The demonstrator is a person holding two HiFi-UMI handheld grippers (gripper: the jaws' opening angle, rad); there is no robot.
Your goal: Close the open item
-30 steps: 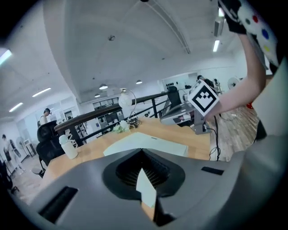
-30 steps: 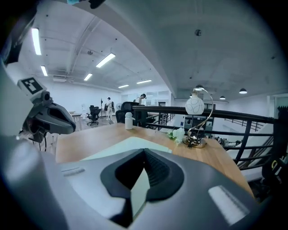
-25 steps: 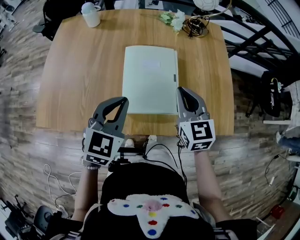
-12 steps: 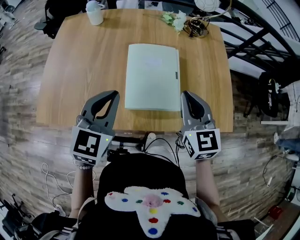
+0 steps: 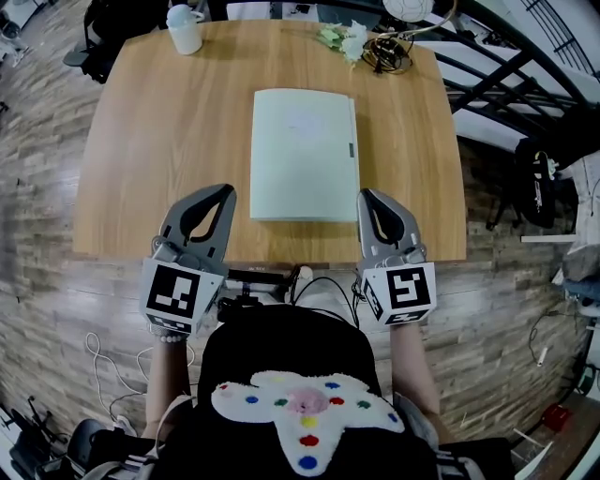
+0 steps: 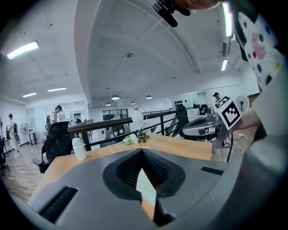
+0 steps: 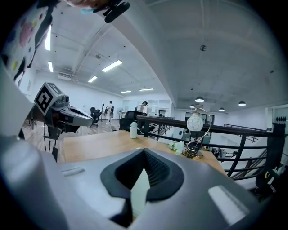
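A pale green folder (image 5: 305, 155) lies flat and closed in the middle of the wooden table (image 5: 159, 141). My left gripper (image 5: 225, 190) is shut with nothing in it, at the table's front edge, left of the folder's near corner. My right gripper (image 5: 367, 195) is also shut and empty, just right of the folder's near right corner. Neither touches the folder. In the left gripper view the jaws (image 6: 141, 150) meet at the tip, and a pale sliver of folder (image 6: 146, 188) shows behind them. The right gripper view shows its jaws (image 7: 144, 150) closed the same way.
A white cup (image 5: 184, 28) stands at the table's far left corner. White flowers (image 5: 343, 37) and a wire lamp base (image 5: 392, 52) sit at the far right. A black railing (image 5: 506, 75) runs beyond the table's right side. Cables hang below the front edge.
Both grippers have drawn back from the folder toward the table's front edge; the left one also shifted left. The folder has stayed closed and still.
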